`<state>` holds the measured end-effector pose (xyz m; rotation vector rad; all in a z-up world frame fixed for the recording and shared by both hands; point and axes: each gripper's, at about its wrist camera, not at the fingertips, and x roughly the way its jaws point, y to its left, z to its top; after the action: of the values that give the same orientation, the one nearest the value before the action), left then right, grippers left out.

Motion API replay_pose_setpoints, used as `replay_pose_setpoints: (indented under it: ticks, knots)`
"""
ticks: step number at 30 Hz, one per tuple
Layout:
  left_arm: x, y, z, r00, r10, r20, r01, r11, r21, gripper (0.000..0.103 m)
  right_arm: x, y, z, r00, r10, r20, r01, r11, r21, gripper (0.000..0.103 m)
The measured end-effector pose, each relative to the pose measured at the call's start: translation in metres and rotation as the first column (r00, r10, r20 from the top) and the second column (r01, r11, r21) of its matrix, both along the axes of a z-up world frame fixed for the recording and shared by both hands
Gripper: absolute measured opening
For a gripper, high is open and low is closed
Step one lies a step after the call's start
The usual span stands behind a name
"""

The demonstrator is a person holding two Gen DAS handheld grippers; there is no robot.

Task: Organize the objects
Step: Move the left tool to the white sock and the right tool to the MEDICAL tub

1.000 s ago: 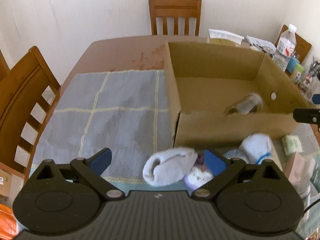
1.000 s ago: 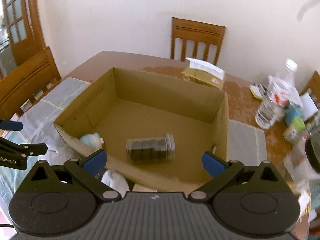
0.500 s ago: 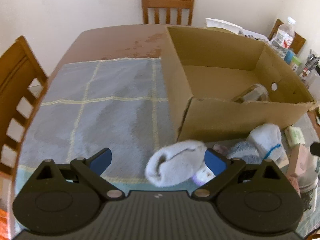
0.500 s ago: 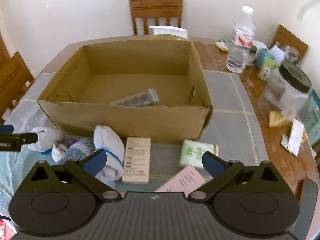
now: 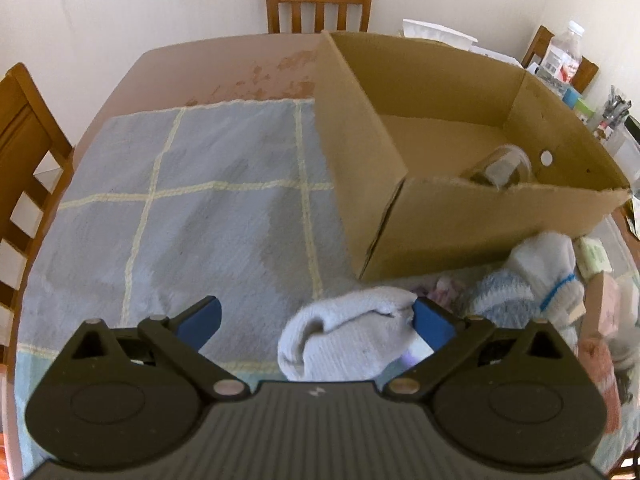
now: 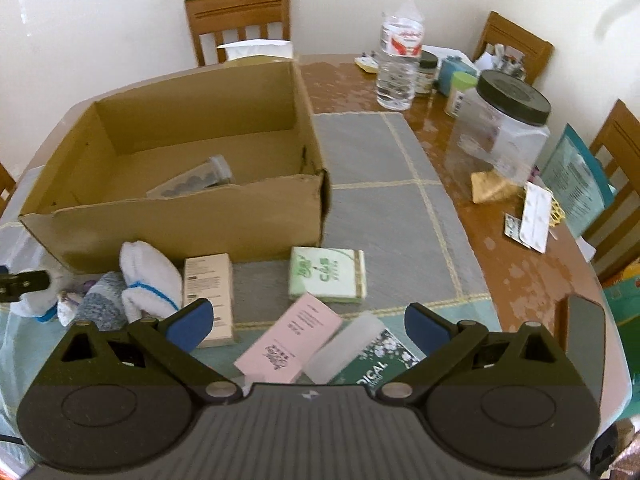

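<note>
On blue cloth (image 5: 192,200), white sock (image 5: 348,332) lies between spread left tongs (image 5: 316,320), against right pad.

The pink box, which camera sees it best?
The right wrist view: the pink box lies whole between the open fingers of the right gripper. The left wrist view shows only a blurred pinkish edge at far right, too unclear to tell.

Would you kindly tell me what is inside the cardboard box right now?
Inside the cardboard box lies one clear jar on its side, holding dark round pieces. The near wall hides the floor just behind it, so anything there cannot be seen.
</note>
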<state>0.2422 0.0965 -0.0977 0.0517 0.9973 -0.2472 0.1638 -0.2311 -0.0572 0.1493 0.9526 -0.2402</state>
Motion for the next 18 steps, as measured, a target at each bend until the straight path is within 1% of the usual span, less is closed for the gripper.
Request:
replay_pose_setpoints:
  ticks: [7, 12, 15, 18]
  knots:
    - [-0.023, 0.021, -0.007, 0.998, -0.026, -0.055, 0.025, 0.999, -0.024, 0.102, -0.002, -0.011, -0.004, 0.999, -0.051, -0.017, 0.051, 0.999, 0.003, 0.103]
    - [-0.039, 0.025, -0.014, 0.993, -0.062, -0.097, 0.061, 0.998, -0.006, 0.102, -0.006, -0.019, -0.007, 0.995, -0.094, -0.034, 0.094, 0.995, -0.016, 0.103]
    - [-0.049, 0.025, -0.013, 0.99, -0.104, -0.095, 0.105, 0.994, 0.006, 0.102, -0.006, -0.028, -0.011, 0.989, -0.144, -0.047, 0.144, 0.99, -0.003, 0.103]
    - [-0.057, 0.024, -0.009, 0.985, -0.15, -0.08, 0.151, 0.988, 0.005, 0.102, 0.0, -0.038, -0.018, 0.978, -0.199, -0.068, 0.202, 0.979, 0.04, 0.103]
